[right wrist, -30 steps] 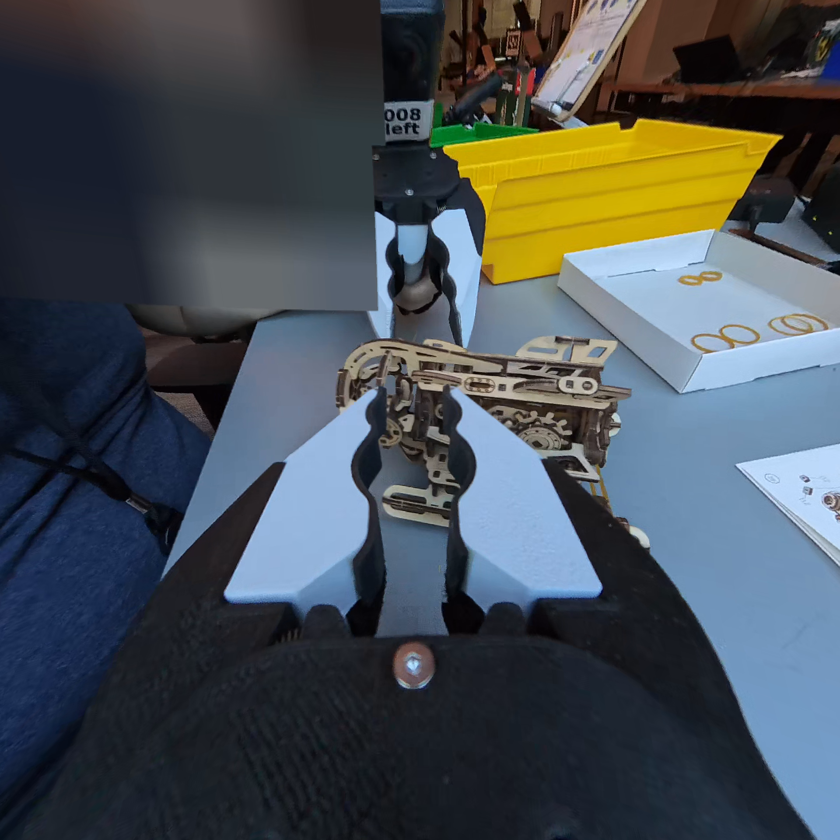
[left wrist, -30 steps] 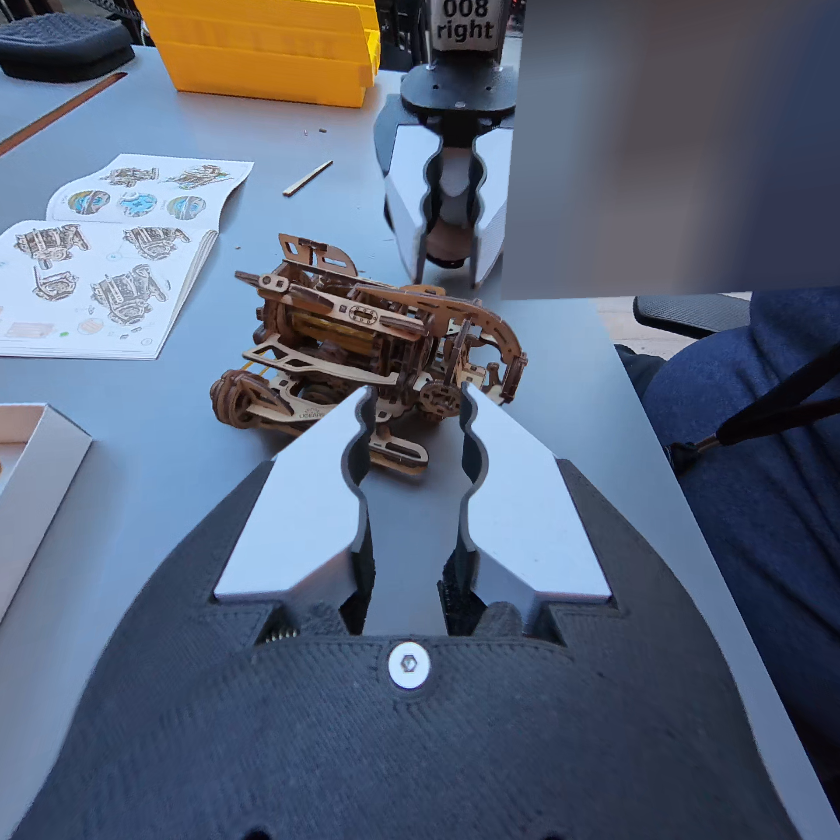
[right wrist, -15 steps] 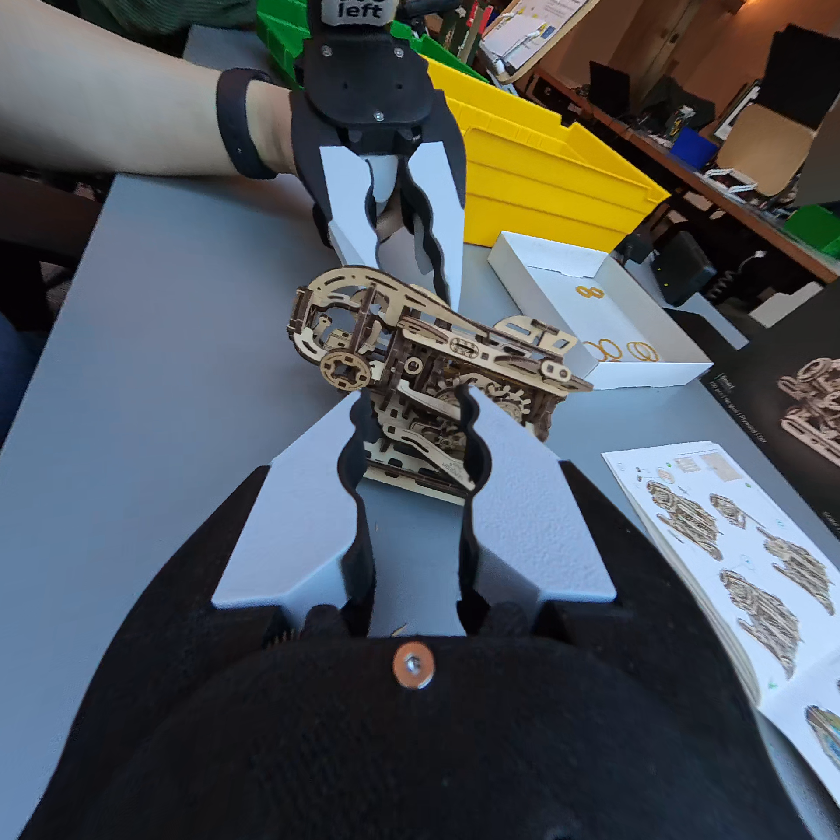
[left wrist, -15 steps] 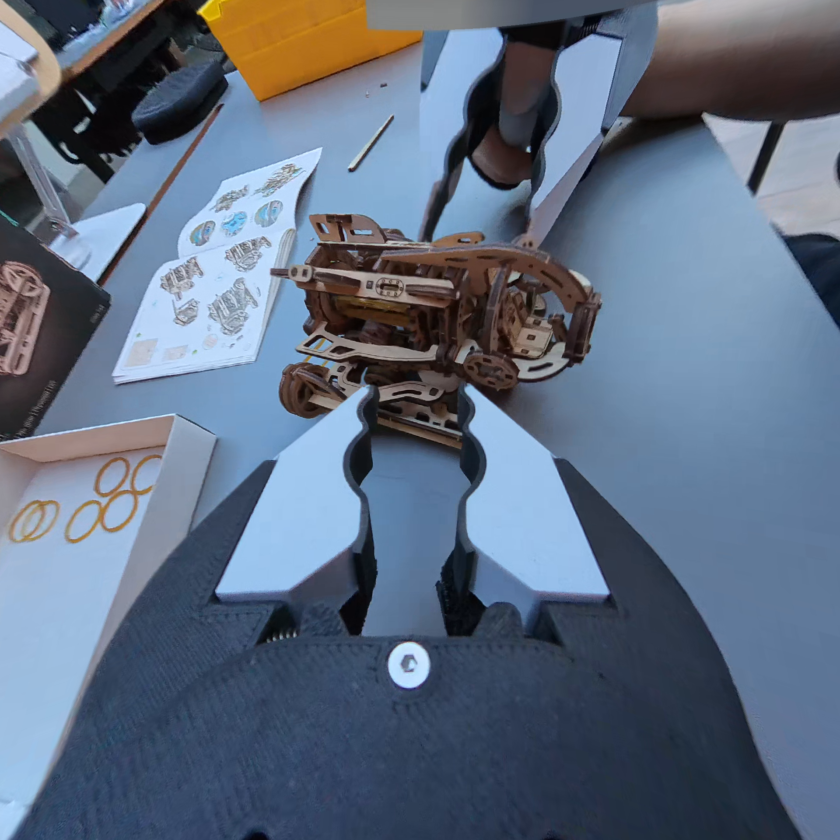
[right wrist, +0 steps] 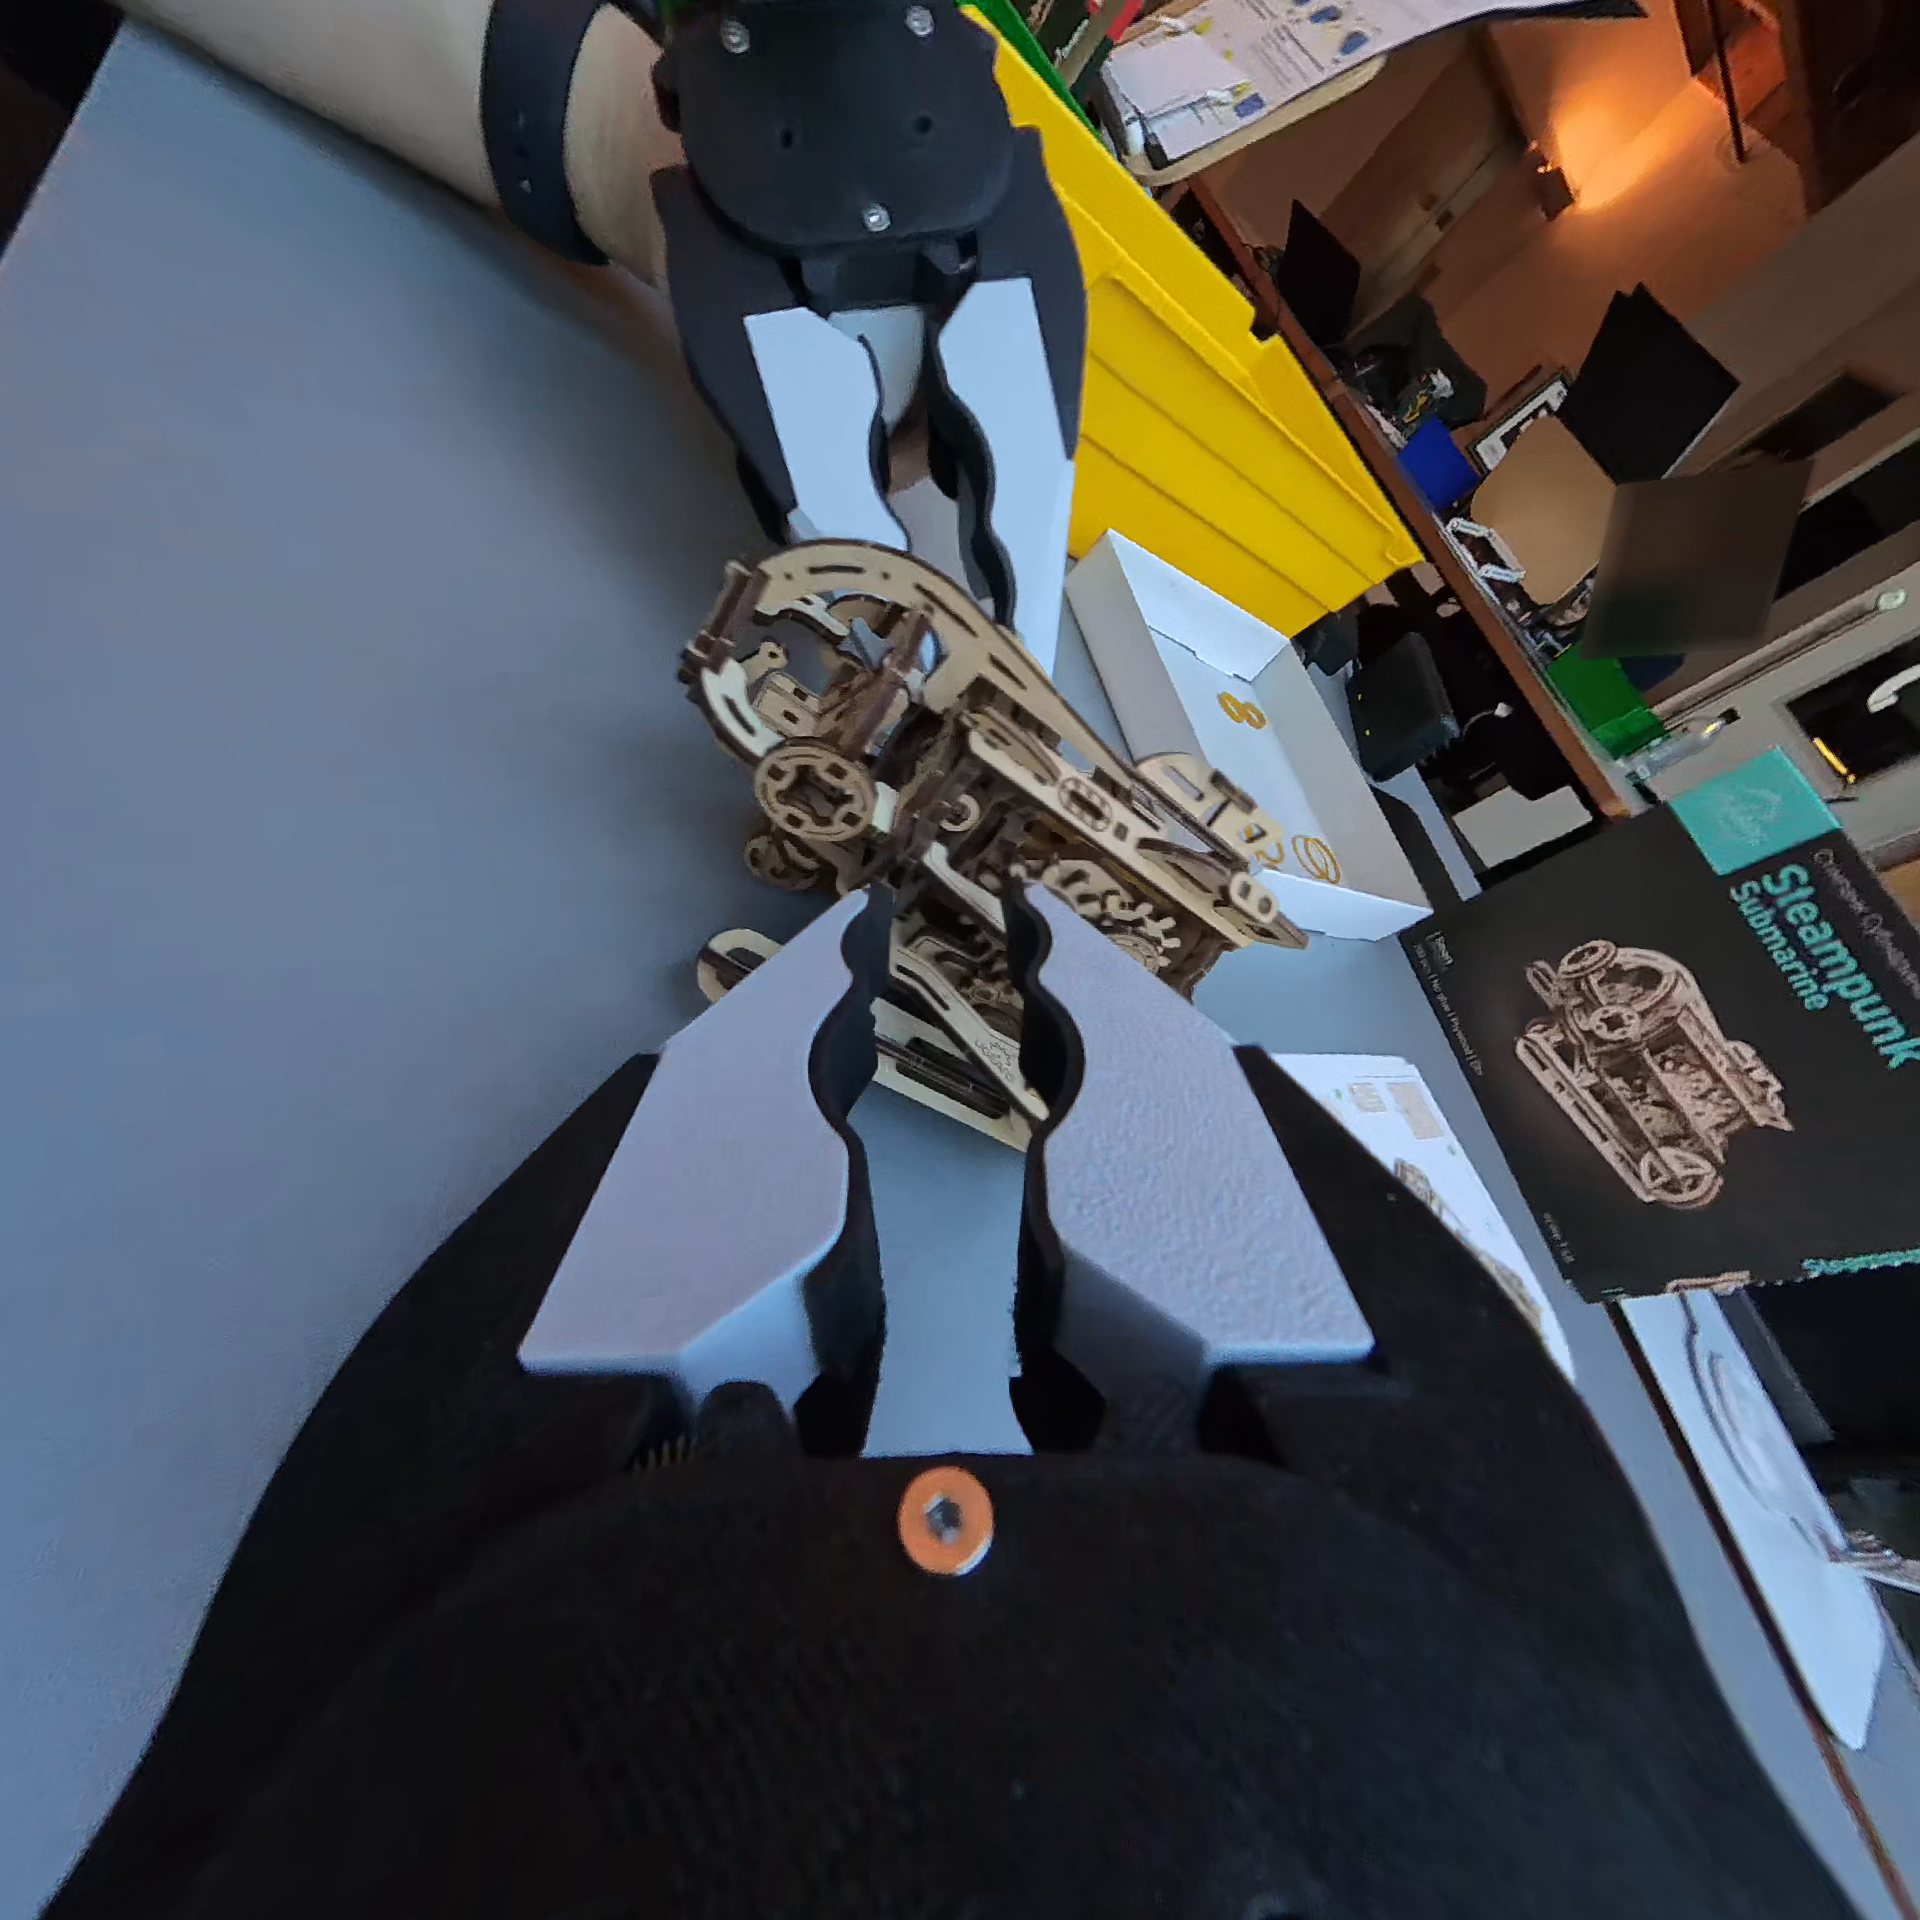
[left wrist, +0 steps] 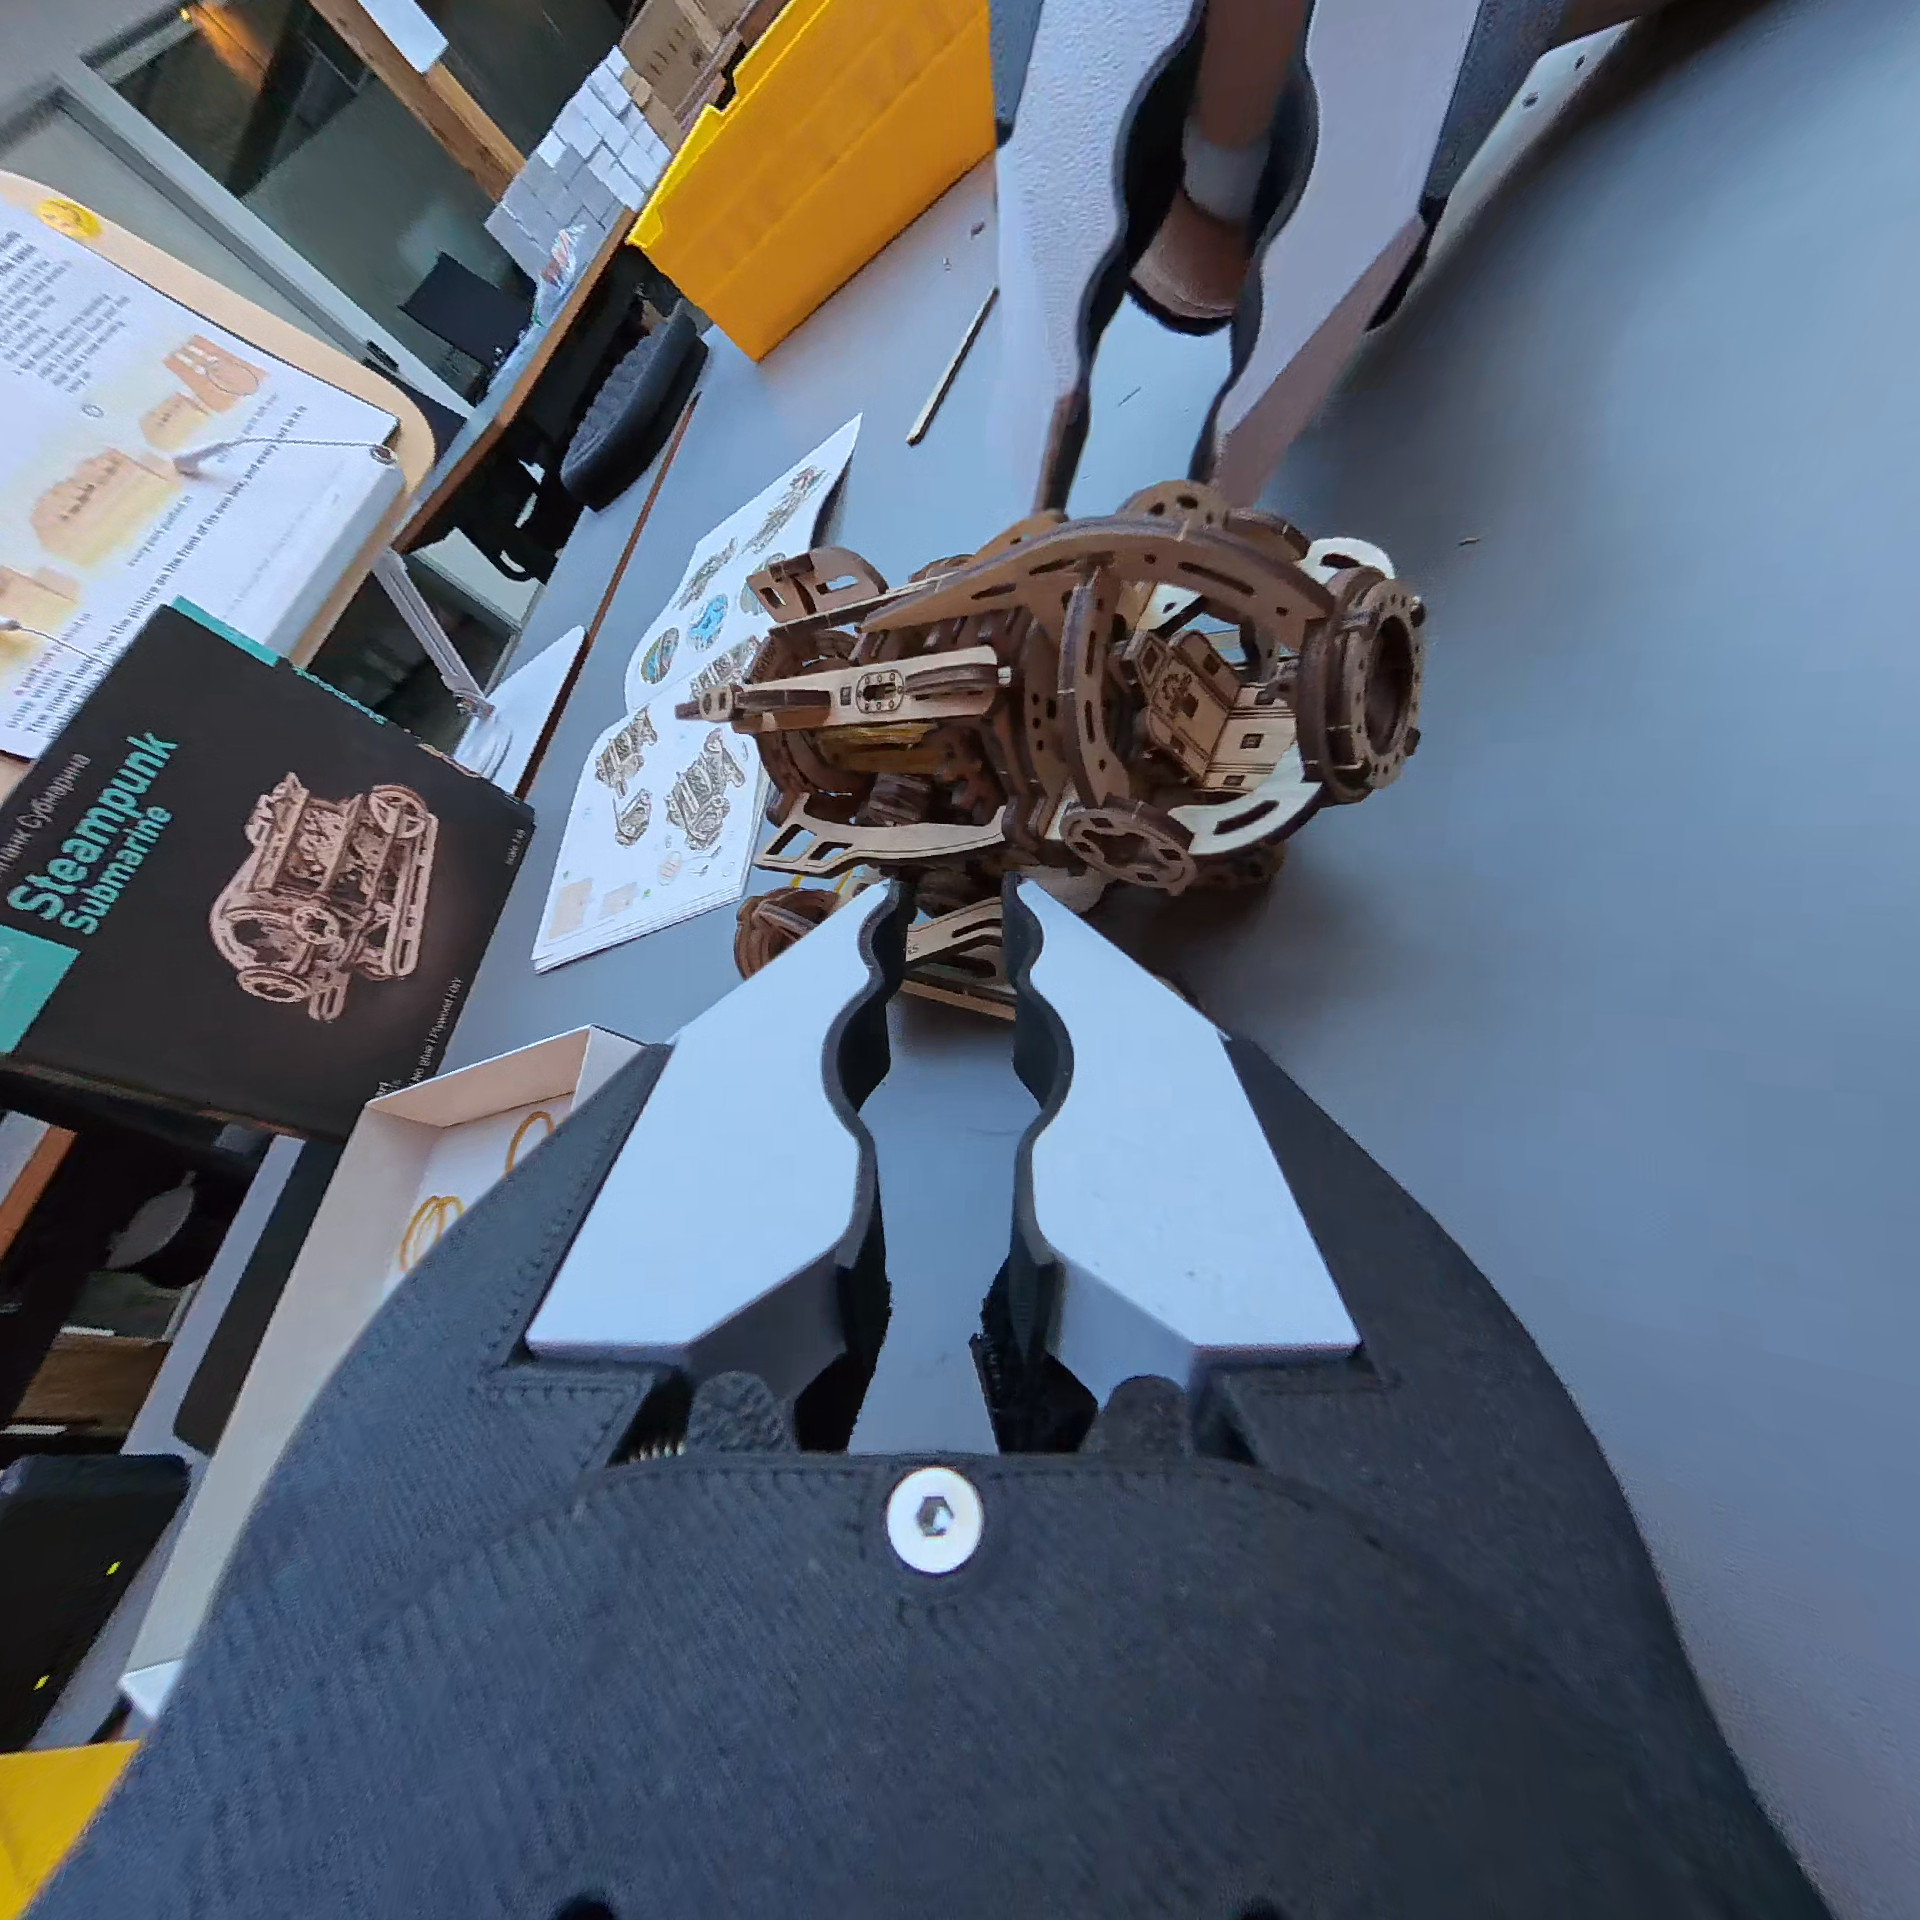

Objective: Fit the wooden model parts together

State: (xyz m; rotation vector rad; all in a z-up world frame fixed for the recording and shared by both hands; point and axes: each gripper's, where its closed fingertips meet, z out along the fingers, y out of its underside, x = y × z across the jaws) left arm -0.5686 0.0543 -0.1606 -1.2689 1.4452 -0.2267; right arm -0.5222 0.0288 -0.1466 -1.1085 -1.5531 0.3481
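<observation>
Light but fragile, the wooden model looks best gripped by its stiff lower frame, between the narrowly parted left gripper and right gripper.

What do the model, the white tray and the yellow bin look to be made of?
Model: thin laser-cut plywood, unfinished, with darker cut edges and pale faces. White tray: probably matte cardboard, judging by its thin folded walls. Yellow bin: likely moulded plastic, smooth and slightly glossy, with stepped ribs.

Left tool open, tips at wooden model on table.
</observation>
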